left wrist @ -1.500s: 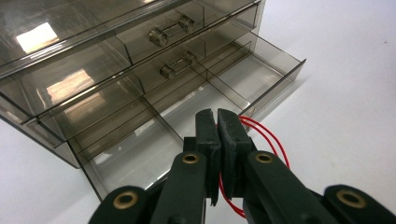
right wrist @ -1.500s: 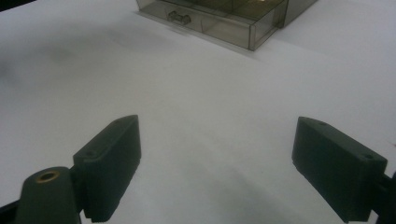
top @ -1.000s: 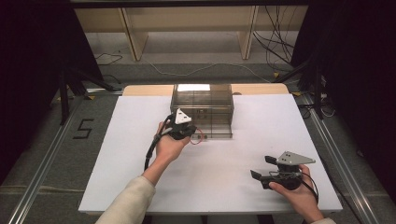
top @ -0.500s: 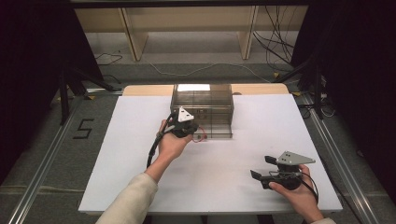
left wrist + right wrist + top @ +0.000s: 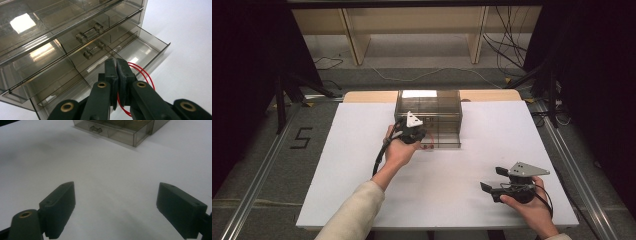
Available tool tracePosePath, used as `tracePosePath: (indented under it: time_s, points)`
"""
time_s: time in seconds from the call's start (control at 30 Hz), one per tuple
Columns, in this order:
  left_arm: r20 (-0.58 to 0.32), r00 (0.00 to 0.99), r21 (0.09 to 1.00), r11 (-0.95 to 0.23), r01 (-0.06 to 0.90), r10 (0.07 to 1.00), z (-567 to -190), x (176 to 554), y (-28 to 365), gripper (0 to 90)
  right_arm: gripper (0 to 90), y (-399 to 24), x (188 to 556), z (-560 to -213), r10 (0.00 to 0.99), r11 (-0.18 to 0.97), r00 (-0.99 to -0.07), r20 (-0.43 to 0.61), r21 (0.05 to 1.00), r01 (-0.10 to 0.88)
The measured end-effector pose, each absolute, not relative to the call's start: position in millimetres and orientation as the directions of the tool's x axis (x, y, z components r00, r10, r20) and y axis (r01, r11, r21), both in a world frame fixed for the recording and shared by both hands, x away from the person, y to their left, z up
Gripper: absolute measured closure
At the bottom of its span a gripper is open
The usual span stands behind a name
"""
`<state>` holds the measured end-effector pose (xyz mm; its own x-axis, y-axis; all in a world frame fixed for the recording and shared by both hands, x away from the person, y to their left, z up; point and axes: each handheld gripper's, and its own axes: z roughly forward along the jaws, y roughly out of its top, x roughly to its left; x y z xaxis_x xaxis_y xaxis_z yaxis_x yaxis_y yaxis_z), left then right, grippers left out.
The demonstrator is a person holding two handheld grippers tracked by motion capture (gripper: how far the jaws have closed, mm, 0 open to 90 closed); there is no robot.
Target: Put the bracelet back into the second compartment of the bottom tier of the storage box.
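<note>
Left gripper view, left gripper pinching seemingly a red band, right gripper jaws apart.

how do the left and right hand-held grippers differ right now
The left hand-held gripper has its jaws shut on a red band; the right hand-held gripper has its jaws wide open and holds nothing. The left one is up at the smoky clear drawer box, by its open bottom drawer; the right one sits apart from the box, low over the bare white table. Both have black jaws.

Blk tools, cream sleeve.
</note>
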<state>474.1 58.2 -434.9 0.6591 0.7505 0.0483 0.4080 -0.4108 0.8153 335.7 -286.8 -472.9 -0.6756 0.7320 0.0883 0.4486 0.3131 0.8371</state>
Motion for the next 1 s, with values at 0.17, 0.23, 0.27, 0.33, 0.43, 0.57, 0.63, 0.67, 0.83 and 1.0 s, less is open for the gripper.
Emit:
tracePosePath:
  time_s: [0.17,0.23,0.27,0.33,0.43,0.57,0.63,0.67,0.83,1.0]
  points:
    - [0.051,0.659,0.816,-0.412,0.406,0.751,-435,477,56,87.7,16.6,-287,336,-473,0.732,0.312,-0.676,0.089,0.837,0.449]
    - [0.051,0.659,0.816,-0.412,0.405,0.750,-435,478,55,87.7,16.7,-287,336,-473,0.732,0.312,-0.675,0.090,0.837,0.449]
    - [0.054,0.660,0.817,-0.413,0.402,0.749,-435,479,55,87.7,16.7,-287,336,-473,0.732,0.312,-0.675,0.089,0.837,0.449]
    - [0.058,0.660,0.819,-0.413,0.397,0.749,-435,480,54,87.7,16.7,-287,336,-473,0.732,0.313,-0.676,0.089,0.837,0.449]
    - [0.064,0.659,0.821,-0.416,0.392,0.749,-436,482,53,87.7,16.7,-287,336,-473,0.732,0.312,-0.676,0.090,0.837,0.449]
    - [0.070,0.656,0.821,-0.417,0.390,0.752,-437,484,52,87.7,16.7,-287,336,-473,0.734,0.310,-0.673,0.093,0.835,0.454]
    - [0.073,0.653,0.823,-0.415,0.388,0.754,-438,485,51,87.7,16.6,-287,336,-473,0.734,0.310,-0.673,0.093,0.835,0.454]
    - [0.075,0.652,0.823,-0.416,0.387,0.755,-438,486,51,87.6,16.6,-287,336,-473,0.734,0.311,-0.673,0.093,0.835,0.454]
    - [0.083,0.650,0.826,-0.417,0.379,0.756,-439,488,49,87.6,16.6,-287,336,-473,0.735,0.309,-0.672,0.095,0.835,0.456]
    - [0.095,0.646,0.830,-0.419,0.369,0.757,-441,491,46,87.6,16.7,-287,336,-473,0.734,0.309,-0.672,0.095,0.835,0.456]
